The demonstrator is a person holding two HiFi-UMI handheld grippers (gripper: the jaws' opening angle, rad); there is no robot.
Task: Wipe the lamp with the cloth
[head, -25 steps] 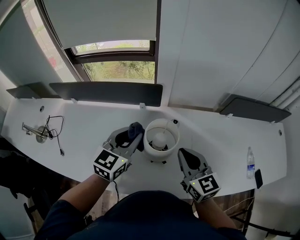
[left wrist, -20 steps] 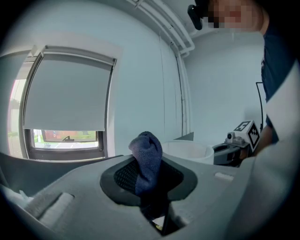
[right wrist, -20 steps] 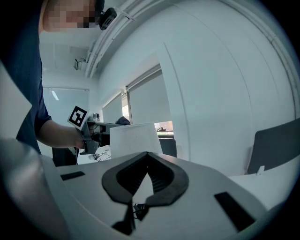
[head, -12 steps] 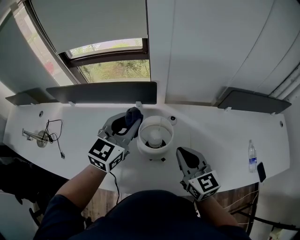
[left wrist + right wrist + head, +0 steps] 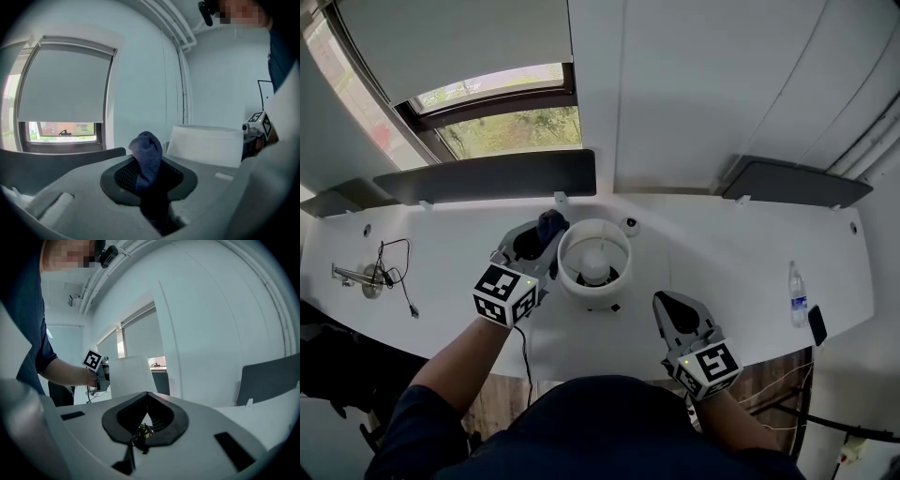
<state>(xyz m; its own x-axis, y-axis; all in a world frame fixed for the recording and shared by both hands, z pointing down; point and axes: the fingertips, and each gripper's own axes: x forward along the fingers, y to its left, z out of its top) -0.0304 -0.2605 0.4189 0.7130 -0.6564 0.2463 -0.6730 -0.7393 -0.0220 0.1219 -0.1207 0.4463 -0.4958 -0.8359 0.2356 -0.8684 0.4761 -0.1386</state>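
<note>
One white counter [image 5: 750,262] with lamp [image 5: 594,265], below window [image 5: 511,127].

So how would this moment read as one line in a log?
left tongs: shut on cloth, beside lamp | right tongs: shut, empty, apart from lamp

Knitted blue cloth [image 5: 146,157], matt white lampshade [image 5: 566,265]

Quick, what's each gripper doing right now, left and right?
Left gripper: closed on the blue cloth.
Right gripper: closed, nothing between its jaws.
</note>
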